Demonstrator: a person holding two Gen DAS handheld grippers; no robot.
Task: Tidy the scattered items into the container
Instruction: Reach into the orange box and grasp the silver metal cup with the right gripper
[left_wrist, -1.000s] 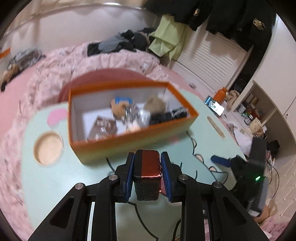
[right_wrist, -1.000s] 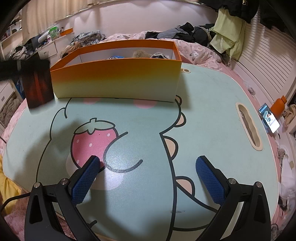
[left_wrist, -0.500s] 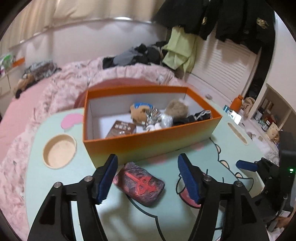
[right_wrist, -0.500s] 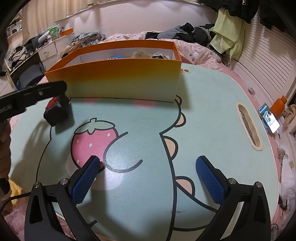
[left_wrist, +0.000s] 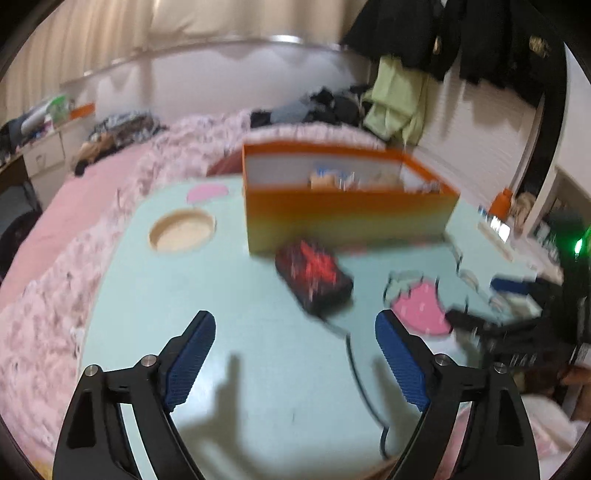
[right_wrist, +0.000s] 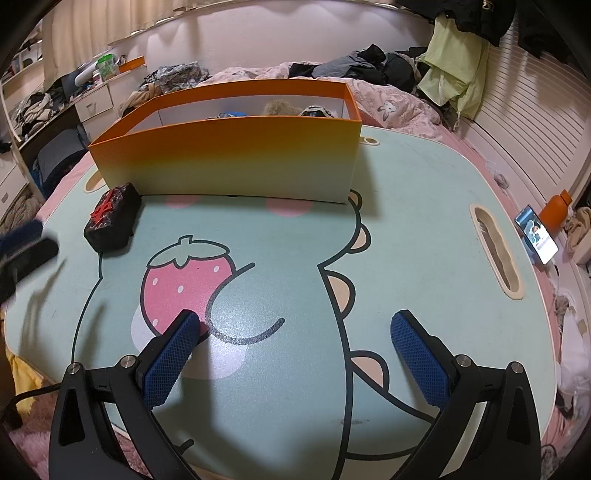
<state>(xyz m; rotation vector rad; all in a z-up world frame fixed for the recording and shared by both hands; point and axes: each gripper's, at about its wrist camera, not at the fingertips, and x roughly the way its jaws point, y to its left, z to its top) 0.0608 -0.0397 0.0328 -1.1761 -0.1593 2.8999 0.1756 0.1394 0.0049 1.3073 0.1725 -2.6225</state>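
An orange box (right_wrist: 229, 155) stands at the far side of the mint cartoon table (right_wrist: 406, 229), with several small items inside. A black pouch with a red mark (right_wrist: 112, 216) lies on the table just outside the box's near left corner; it also shows, blurred, in the left wrist view (left_wrist: 314, 275) in front of the box (left_wrist: 347, 221). My left gripper (left_wrist: 295, 354) is open and empty, back from the pouch. My right gripper (right_wrist: 295, 354) is open and empty, low over the table's near part by the strawberry print.
A round cup recess (left_wrist: 183, 230) sits left of the box and a slot handle (right_wrist: 496, 251) at the table's right. A phone (right_wrist: 537, 234) and orange bottle (right_wrist: 556, 208) lie on the floor to the right. A pink bed (left_wrist: 74, 206) surrounds the table.
My left gripper opened and let the pouch go onto the table outside the box, then pulled back and left. My right gripper stayed still.
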